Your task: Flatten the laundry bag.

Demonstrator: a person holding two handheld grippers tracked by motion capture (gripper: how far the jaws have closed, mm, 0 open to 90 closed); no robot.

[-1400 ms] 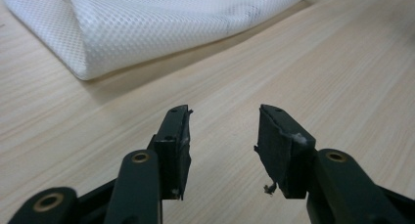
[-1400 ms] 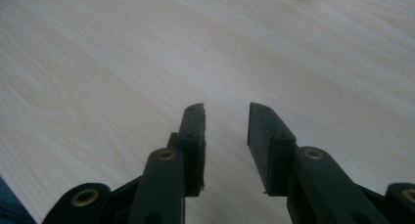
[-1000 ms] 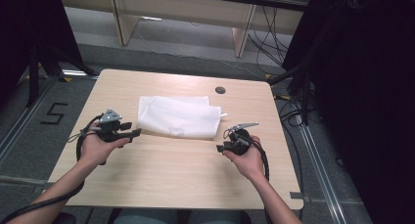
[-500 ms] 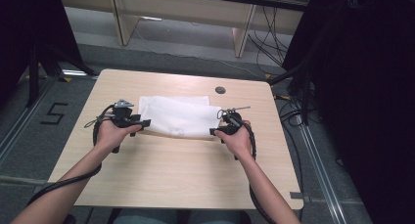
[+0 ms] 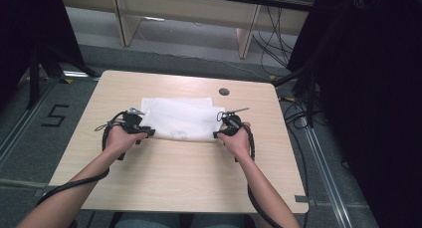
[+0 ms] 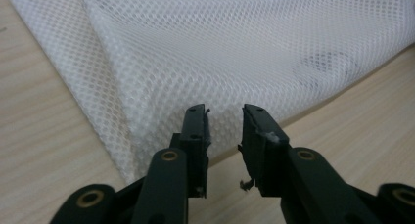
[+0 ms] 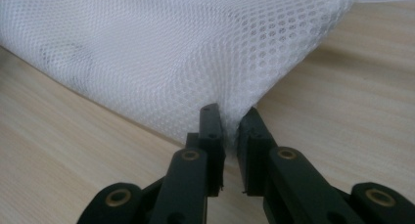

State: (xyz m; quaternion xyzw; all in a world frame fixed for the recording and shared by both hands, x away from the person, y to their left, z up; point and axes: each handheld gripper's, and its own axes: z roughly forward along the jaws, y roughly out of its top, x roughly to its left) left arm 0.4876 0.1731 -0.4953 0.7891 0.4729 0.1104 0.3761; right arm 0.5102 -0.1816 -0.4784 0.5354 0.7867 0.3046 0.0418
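At the near edge of the wooden table [image 5: 164,183], two forearms come in from six o'clock, each hand carrying one black two-jaw gripper. One white mesh cloth [image 5: 179,119] lies folded flat just beyond them, toward the middle of the tabletop, with the grippers at its two near corners.

At about nine o'clock of the cloth, the left gripper [image 6: 224,120] has its jaws parted by a clear gap; the cloth's near corner edge sits between and just past the tips, and nothing is pinched. At about three o'clock, the right gripper [image 7: 228,117] has its jaws drawn almost together on the cloth's corner, where the mesh bunches into the narrow slit between them.

Seen close, the cloth [image 6: 205,48] is a fine honeycomb net, doubled in layers, with a faint grey patch showing through. One fold line runs along its left side.

Farther off, at twelve o'clock, one small dark round hole [image 5: 224,91] is set in the tabletop, well apart from the cloth.
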